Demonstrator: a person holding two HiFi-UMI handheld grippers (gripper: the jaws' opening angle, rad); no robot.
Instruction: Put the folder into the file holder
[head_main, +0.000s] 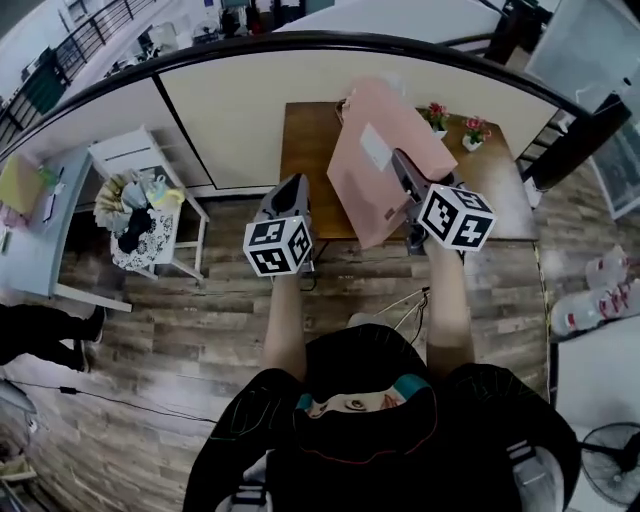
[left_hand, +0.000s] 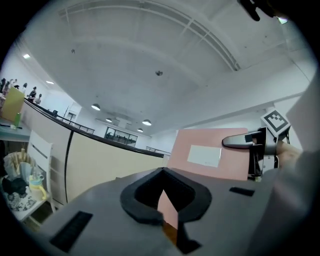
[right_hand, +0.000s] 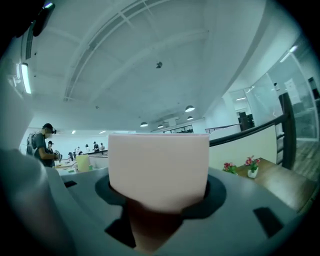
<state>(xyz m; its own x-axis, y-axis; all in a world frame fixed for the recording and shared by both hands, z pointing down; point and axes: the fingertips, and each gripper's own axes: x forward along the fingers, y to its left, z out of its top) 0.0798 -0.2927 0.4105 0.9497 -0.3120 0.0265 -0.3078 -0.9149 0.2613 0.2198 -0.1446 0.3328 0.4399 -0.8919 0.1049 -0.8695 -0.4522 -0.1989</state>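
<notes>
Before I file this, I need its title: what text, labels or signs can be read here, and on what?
No text is readable.
White label on the pink folder: too small and blurred to read any print.
Left gripper's cube and right gripper's cube: square marker patterns, no words.

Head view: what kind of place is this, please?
Probably an open-plan office. A curved partition fences off a wooden desk with two small flower pots, and the right gripper view shows several people in a large hall under ceiling lights.
</notes>
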